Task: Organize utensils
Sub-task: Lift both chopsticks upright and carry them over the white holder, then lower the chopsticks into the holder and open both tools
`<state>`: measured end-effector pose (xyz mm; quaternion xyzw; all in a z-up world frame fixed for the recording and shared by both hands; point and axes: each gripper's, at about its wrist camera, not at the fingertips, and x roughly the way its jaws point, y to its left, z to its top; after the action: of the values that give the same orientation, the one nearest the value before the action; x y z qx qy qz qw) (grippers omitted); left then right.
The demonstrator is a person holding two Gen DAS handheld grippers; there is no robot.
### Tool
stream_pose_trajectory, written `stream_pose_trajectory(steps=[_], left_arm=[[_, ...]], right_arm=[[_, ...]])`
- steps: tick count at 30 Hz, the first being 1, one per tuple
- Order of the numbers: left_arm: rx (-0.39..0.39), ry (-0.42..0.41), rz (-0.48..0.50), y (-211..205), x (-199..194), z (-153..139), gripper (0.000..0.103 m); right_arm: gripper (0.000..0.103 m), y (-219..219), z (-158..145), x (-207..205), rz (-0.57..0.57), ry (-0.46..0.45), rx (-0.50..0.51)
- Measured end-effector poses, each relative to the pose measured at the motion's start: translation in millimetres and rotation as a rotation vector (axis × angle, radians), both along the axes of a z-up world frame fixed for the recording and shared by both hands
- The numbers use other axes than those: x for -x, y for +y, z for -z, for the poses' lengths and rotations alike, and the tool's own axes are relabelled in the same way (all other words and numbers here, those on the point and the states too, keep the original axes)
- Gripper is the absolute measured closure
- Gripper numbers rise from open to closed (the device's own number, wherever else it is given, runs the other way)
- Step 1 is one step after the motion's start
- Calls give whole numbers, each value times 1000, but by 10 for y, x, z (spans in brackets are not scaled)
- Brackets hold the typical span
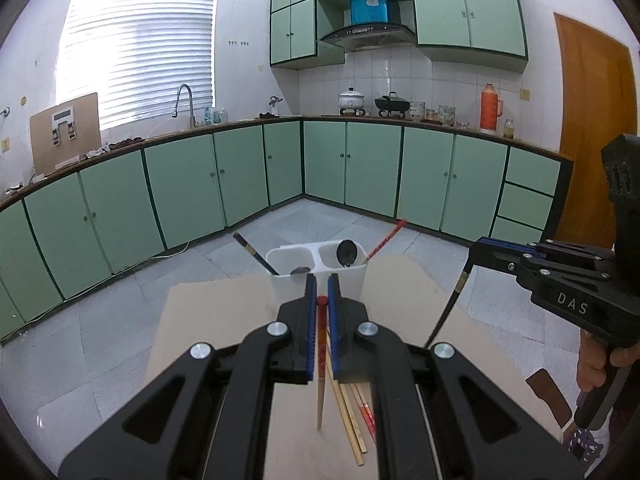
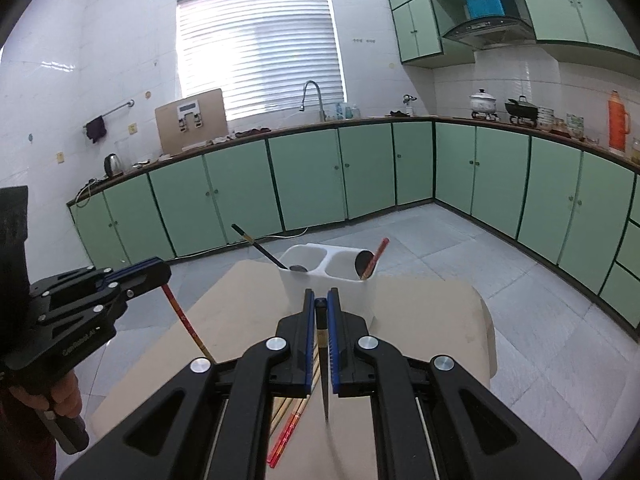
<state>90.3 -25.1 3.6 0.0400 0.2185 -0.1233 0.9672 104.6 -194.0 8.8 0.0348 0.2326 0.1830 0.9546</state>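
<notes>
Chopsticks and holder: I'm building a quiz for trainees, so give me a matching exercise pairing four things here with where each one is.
Things:
1. red-topped chopstick
2. black chopstick
3. spoon
4. loose chopsticks

Places:
A. lying on the table
B. gripped in the left tongs
C. standing in the white holder
D. gripped in the right tongs

Pairs: 1-B, 2-D, 3-C, 4-A
</notes>
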Motion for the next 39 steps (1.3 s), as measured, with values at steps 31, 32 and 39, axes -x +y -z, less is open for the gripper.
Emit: stream_pose_trajectory(steps=[31,32,39], left_arm=[[59,-252,-17,-218,-1095,-1126,98],[60,-255,-21,-227,-1178,-1116,98],[56,-199,-31,-267,-1692,-820,98]], right_arm=[[97,151,-1248,-1126,26,-228,-4],[97,165,-1217,-1226,30,-224,-3],[97,213,-840,-1681,47,-158,-16]])
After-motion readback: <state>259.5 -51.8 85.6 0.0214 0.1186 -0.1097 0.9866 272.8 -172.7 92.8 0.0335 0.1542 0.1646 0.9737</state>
